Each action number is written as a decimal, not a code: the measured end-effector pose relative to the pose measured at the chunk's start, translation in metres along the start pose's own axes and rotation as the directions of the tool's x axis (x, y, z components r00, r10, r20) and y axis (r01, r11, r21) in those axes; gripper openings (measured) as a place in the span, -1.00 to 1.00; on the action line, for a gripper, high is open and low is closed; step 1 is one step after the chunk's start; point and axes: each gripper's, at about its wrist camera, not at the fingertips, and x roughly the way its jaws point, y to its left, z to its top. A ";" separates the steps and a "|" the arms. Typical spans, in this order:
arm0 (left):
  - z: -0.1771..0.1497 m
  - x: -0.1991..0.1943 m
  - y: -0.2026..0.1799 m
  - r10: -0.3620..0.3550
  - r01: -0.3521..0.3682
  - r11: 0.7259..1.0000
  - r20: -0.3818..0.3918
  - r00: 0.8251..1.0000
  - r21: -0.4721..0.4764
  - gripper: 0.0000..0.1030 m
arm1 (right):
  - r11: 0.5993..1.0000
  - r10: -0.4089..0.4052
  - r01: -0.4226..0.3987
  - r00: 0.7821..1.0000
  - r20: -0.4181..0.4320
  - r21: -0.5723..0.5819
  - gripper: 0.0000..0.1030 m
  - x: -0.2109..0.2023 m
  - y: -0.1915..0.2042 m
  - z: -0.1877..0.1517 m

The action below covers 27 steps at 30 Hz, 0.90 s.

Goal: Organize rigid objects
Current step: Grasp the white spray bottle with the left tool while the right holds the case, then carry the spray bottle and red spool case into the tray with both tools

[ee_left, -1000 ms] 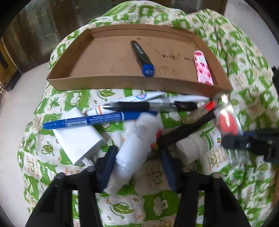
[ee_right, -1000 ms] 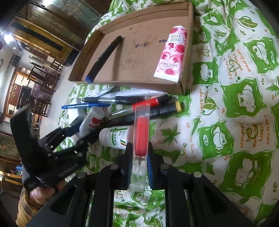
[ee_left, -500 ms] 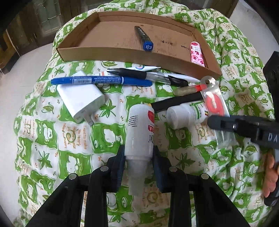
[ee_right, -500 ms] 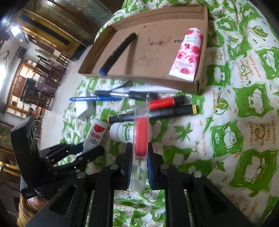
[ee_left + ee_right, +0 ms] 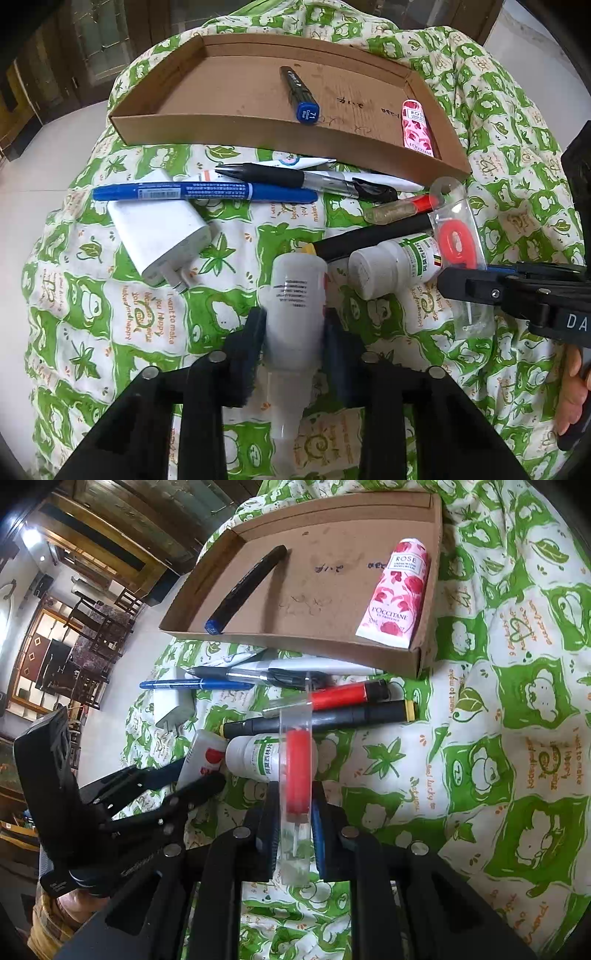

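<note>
While its jaws are clamping a white plastic bottle (image 5: pixel 295 299), the left gripper (image 5: pixel 293 354) is hovering short of the cardboard tray (image 5: pixel 258 127). Beside it, the right gripper (image 5: pixel 293 830) is pinching a clear packet with a red insert (image 5: pixel 297 771), pens lying just ahead.

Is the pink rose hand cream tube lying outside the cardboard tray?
No, the pink tube lies inside the cardboard tray, against its right wall.
</note>
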 end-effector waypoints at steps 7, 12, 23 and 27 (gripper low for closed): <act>-0.004 -0.002 -0.002 0.012 -0.012 1.000 0.009 1.000 0.014 -0.38 | 1.000 0.006 -0.006 1.000 0.018 -0.008 -0.73 -0.002 0.001 0.002; -0.006 -0.002 -0.006 0.024 -0.024 0.999 0.007 1.000 0.023 -0.38 | 1.000 0.010 -0.010 1.000 0.020 -0.011 -0.73 -0.004 0.000 0.000; -0.007 0.005 -0.004 0.021 -0.021 1.000 0.002 1.000 0.020 -0.40 | 1.000 0.018 -0.017 0.999 0.031 -0.011 -0.73 -0.005 0.000 0.001; -0.008 -0.002 -0.002 0.004 -0.005 1.000 0.023 1.000 0.020 -0.40 | 1.000 0.024 -0.024 0.999 0.040 -0.011 -0.73 -0.007 0.001 0.001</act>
